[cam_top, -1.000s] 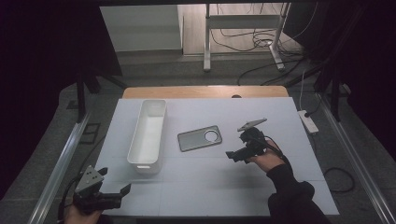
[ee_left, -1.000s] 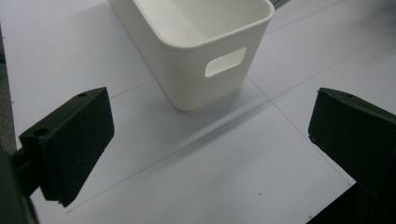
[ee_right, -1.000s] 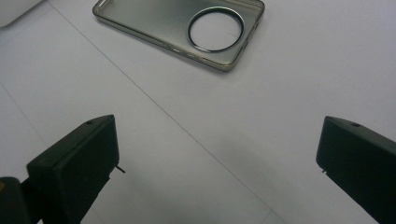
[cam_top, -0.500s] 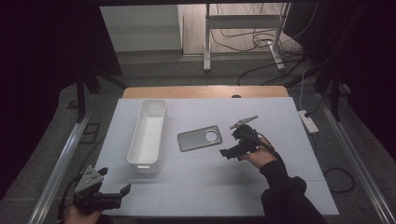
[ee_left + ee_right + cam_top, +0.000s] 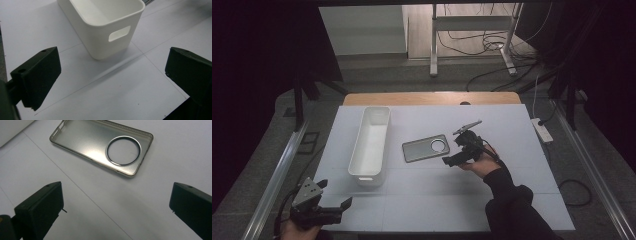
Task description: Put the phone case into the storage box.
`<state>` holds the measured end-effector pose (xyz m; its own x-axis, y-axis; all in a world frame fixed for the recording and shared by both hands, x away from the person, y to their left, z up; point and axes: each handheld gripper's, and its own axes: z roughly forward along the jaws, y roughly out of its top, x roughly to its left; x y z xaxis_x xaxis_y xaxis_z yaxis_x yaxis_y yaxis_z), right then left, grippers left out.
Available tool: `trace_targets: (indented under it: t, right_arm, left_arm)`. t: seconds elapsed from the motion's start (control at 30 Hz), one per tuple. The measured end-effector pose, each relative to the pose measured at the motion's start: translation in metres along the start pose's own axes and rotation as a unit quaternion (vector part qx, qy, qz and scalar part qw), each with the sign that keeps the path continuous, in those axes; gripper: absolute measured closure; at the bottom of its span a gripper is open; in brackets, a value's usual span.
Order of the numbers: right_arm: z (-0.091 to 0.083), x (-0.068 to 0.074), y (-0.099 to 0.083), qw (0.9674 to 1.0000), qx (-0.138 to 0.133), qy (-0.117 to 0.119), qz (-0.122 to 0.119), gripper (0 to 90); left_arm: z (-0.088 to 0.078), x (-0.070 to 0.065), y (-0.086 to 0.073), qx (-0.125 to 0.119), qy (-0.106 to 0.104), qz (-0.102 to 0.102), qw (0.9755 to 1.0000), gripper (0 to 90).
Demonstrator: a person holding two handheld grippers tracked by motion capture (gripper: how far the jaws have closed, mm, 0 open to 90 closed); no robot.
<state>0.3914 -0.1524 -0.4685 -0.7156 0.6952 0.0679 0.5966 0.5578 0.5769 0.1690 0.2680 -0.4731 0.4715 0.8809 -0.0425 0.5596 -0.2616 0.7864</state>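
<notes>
The right tool (image 5: 451, 161) — jaws wide, seemingly just above the table (image 5: 522, 200) — hovers beside the translucent grey phone case (image 5: 426, 148).

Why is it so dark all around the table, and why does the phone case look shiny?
In the high view, light falls on the white table while the room around it stays dark. In the right gripper view, the phone case is glossy, so it mirrors the light as a pale sheen; the black fingers look slightly soft up close.
</notes>
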Motion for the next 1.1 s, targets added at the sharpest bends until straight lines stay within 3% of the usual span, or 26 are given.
trace_targets:
  t: [0.33,0.6,0.87,1.1]
  right_arm:
    - [0.010,0.001,0.009,1.0000,0.005,0.001,0.000,0.1]
    - [0.019,0.002,0.017,0.9999,0.014,-0.001,-0.006,6.5]
    - [0.026,0.006,0.022,0.9998,0.011,-0.002,-0.017,19.1]
    - [0.031,0.007,0.026,0.9997,0.013,0.017,-0.014,36.1]
  left_arm:
    - [0.000,0.001,0.000,-0.002,-0.005,-0.004,1.0000,1.3]
    - [0.000,0.001,0.000,-0.002,-0.004,-0.002,1.0000,1.4]
    - [0.000,0.001,0.000,-0.002,-0.006,-0.003,1.0000,1.4]
    - [0.000,0.001,0.000,-0.002,-0.006,-0.003,1.0000,1.4]
